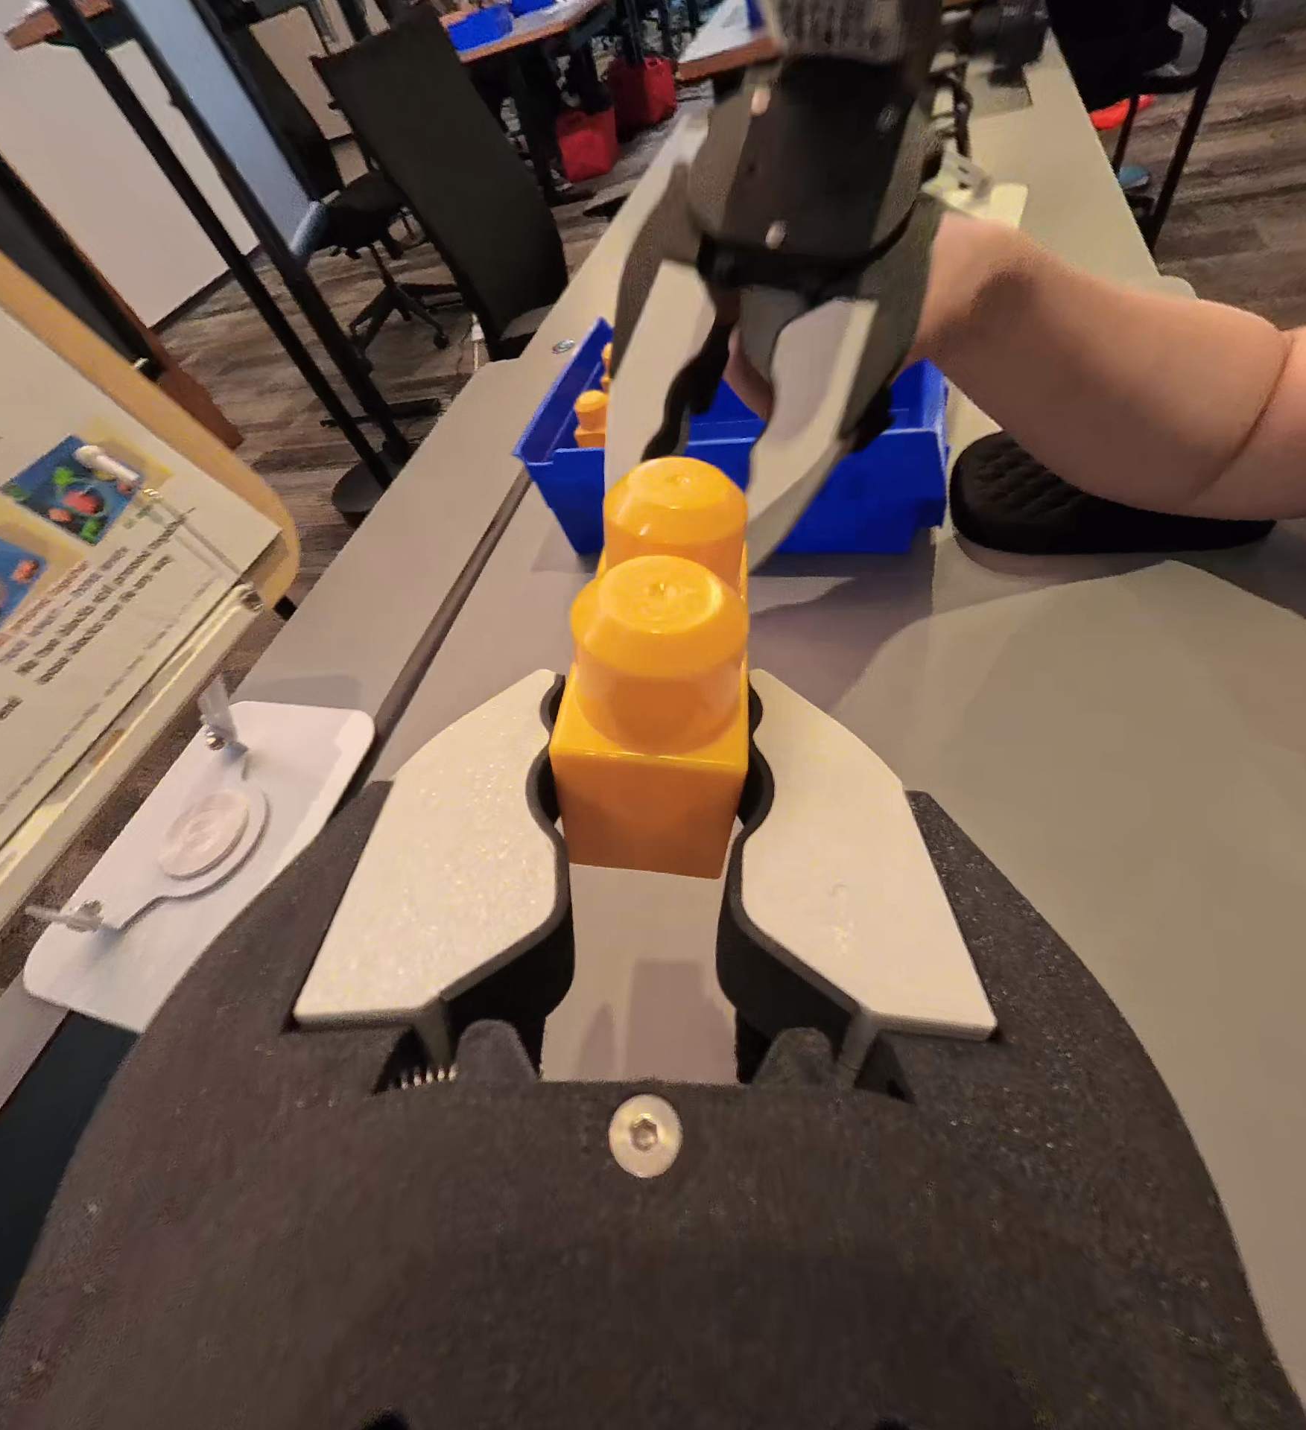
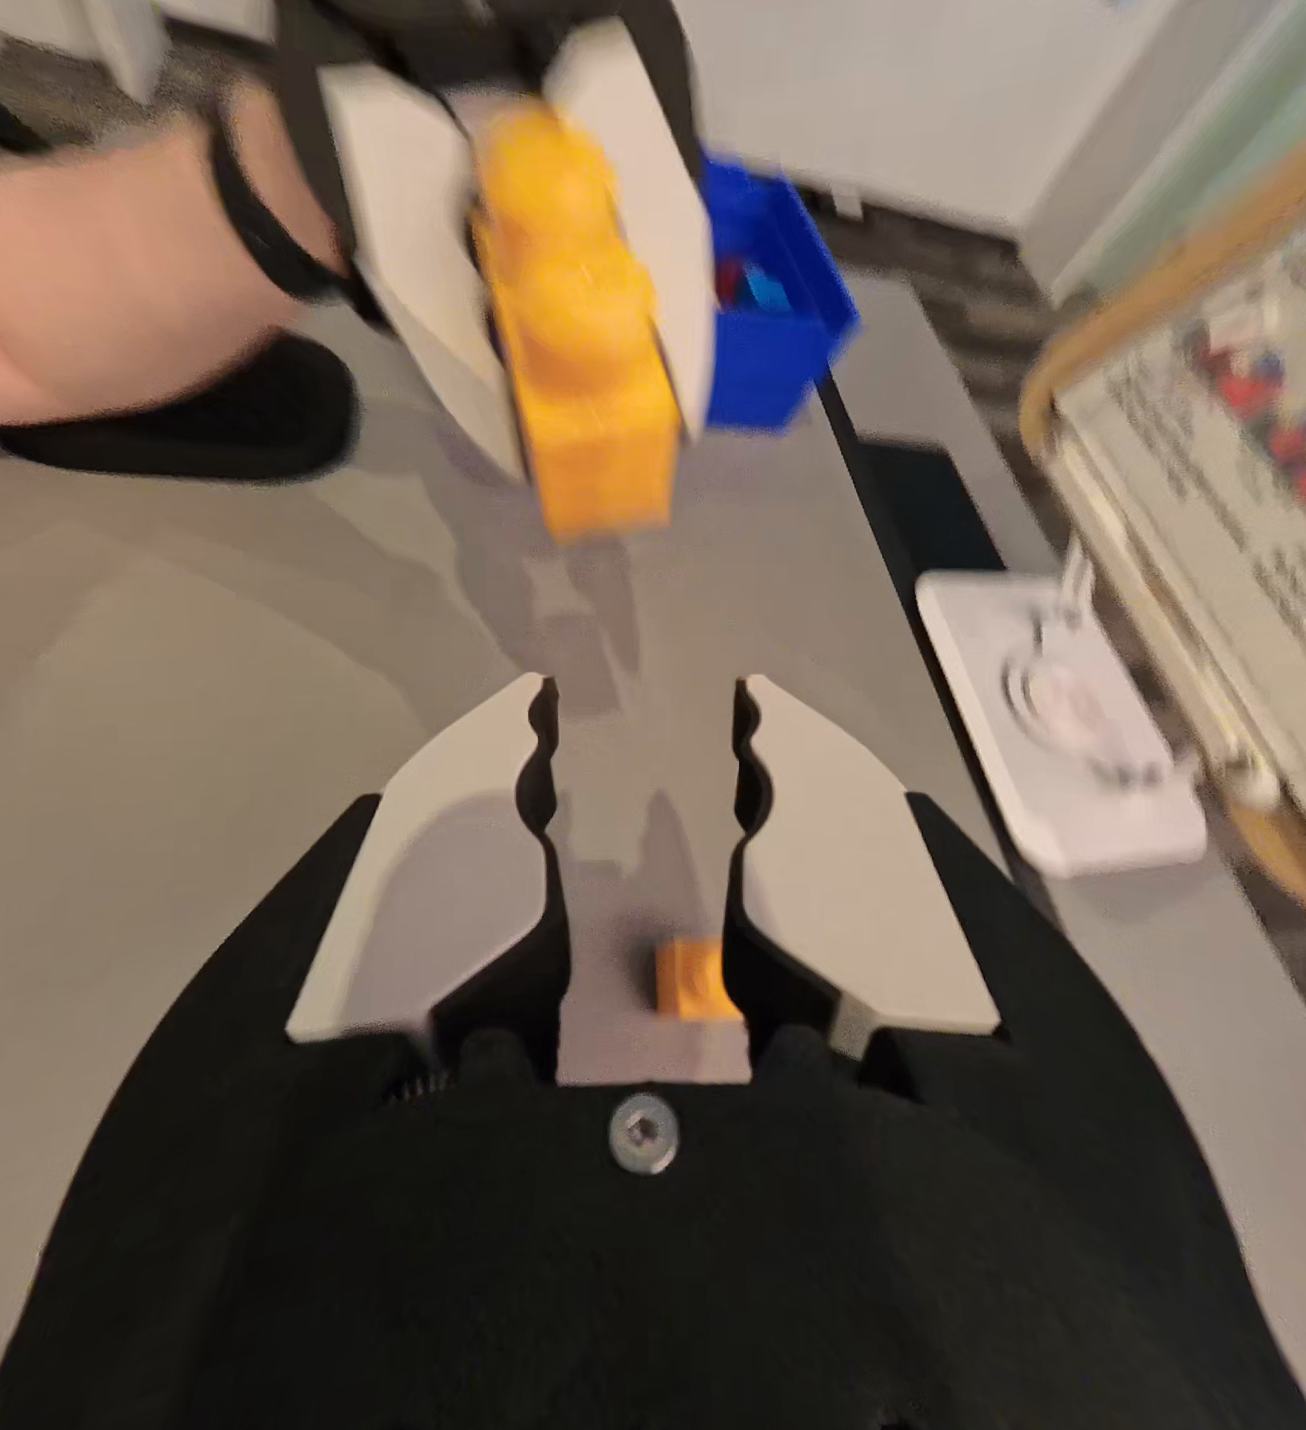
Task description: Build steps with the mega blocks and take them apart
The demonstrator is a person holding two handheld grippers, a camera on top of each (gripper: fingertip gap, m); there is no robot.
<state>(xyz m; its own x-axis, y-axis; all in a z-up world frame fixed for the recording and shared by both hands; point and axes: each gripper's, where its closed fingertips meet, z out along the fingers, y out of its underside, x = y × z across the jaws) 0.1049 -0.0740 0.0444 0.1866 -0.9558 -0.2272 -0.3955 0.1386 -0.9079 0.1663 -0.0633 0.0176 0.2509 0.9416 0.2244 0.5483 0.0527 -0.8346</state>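
My left gripper [image 1: 653, 681] is shut on an orange two-stud mega block [image 1: 657, 743], gripping its sides and holding it a little above the grey table [image 1: 1060, 774]. My right gripper [image 1: 688, 503] hangs open beyond the block's far stud, tips pointing down. In the blurred right wrist view my right gripper [image 2: 646, 689] is open and empty. Ahead of it, the left gripper [image 2: 603, 445] holds the orange block [image 2: 587, 371]. A small orange block [image 2: 692, 986] lies on the table [image 2: 170, 658], showing between the bases of my right fingers [image 2: 464, 836].
A blue bin [image 1: 851, 495] holding orange blocks [image 1: 591, 418] stands behind the held block; it also shows in the right wrist view [image 2: 766, 348]. A picture board [image 1: 92, 580] on a white base [image 1: 193, 836] stands at the table's edge. A forearm [image 1: 1098, 402] rests on a black pad [image 1: 1060, 503]. The left gripper's tips are roughly 7 cm from the right gripper's.
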